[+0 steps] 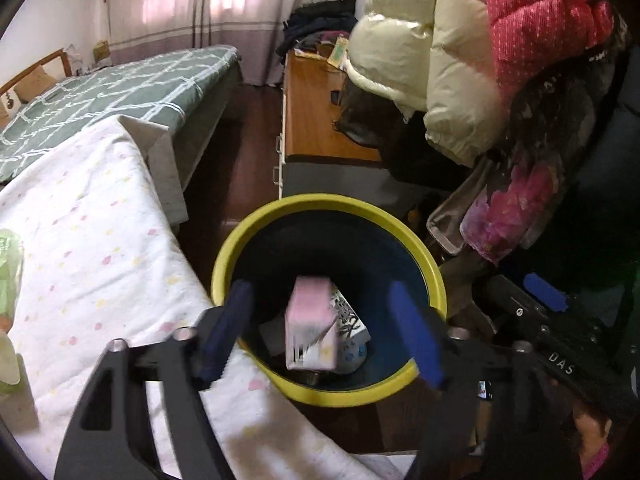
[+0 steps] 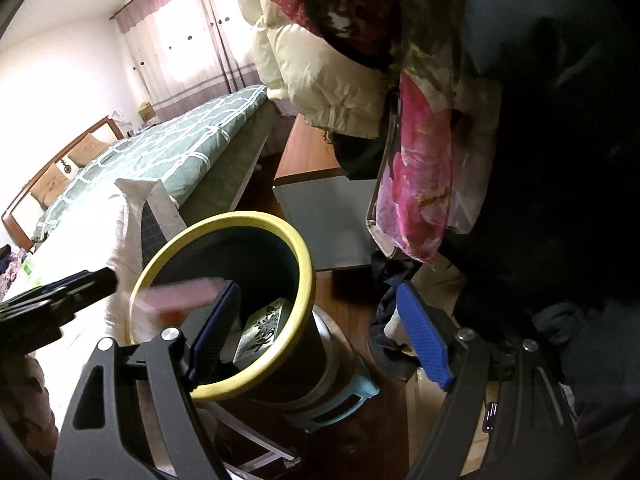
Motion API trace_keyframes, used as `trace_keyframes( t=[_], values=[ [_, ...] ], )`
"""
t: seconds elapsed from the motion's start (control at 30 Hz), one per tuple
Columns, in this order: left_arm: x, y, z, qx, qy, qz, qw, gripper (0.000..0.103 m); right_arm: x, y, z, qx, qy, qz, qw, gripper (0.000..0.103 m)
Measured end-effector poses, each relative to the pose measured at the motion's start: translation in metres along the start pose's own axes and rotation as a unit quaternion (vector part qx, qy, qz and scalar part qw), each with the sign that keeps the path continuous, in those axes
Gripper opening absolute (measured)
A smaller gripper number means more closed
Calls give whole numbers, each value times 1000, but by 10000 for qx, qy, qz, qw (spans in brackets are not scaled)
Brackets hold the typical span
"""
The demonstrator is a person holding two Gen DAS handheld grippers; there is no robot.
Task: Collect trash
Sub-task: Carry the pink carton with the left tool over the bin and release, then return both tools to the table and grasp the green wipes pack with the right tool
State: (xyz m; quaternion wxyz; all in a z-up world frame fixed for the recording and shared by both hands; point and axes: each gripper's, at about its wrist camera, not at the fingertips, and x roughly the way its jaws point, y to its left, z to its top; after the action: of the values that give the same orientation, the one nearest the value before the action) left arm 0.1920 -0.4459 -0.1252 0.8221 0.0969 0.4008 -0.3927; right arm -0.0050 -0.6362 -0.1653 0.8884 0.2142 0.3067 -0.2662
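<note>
A dark trash bin with a yellow rim (image 1: pixel 248 236) stands on the floor beside the bed. My left gripper (image 1: pixel 320 332) is open right above its mouth. A pink and white carton (image 1: pixel 310 324), blurred by motion, is in the air between the spread fingers over the bin, touching neither. A patterned box (image 1: pixel 350 318) lies inside. In the right wrist view the bin (image 2: pixel 304 264) is left of my open, empty right gripper (image 2: pixel 320 332); the pink carton (image 2: pixel 180 294) shows as a blur over the rim, with the patterned box (image 2: pixel 264 330) inside.
A white dotted quilt (image 1: pixel 100 260) covers the bed edge at left, with a green bedspread (image 1: pixel 100 96) beyond. A wooden cabinet (image 1: pixel 312 120) stands behind the bin. Hanging coats and a floral cloth (image 2: pixel 420 184) crowd the right. A green bottle (image 1: pixel 10 272) sits at far left.
</note>
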Motion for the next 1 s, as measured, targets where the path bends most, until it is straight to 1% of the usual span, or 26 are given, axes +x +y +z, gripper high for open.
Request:
trace_keyframes(
  t=[0.13, 0.2, 0.27, 0.43, 0.53, 0.57, 0.7, 0.8, 0.93, 1.0],
  values=[
    [-22, 7, -2, -20, -199, 39, 9998, 76, 0, 3, -1, -34, 6, 34, 10000, 76],
    [-37, 14, -5, -56, -329, 48, 9994, 81, -1, 8, -1, -64, -2, 61, 10000, 76],
    [-56, 25, -9, -129, -486, 91, 9987, 84, -1, 14, -1, -110, -5, 82, 9999, 76],
    [-103, 64, -23, -455, -921, 406, 9939, 89, -3, 40, -1, -323, 5, 157, 9994, 77],
    [-129, 91, -34, -663, -1132, 702, 9889, 91, -3, 59, -1, -472, 16, 208, 9987, 77],
    [-140, 105, -40, -755, -1211, 838, 9862, 92, -3, 66, -1, -533, 23, 226, 9983, 77],
    [-166, 141, -56, -986, -1381, 1187, 9783, 93, -2, 98, -2, -787, 58, 325, 9964, 77],
    [-187, 175, -69, -1212, -1519, 1467, 9699, 93, 1, 126, -4, -1002, 87, 415, 9941, 77],
    [-213, 218, -86, -1455, -1699, 1858, 9568, 93, 5, 168, -6, -1312, 155, 614, 9893, 77],
    [-225, 244, -95, -1615, -1772, 2102, 9478, 93, 5, 192, -7, -1477, 168, 753, 9860, 77]
  ],
)
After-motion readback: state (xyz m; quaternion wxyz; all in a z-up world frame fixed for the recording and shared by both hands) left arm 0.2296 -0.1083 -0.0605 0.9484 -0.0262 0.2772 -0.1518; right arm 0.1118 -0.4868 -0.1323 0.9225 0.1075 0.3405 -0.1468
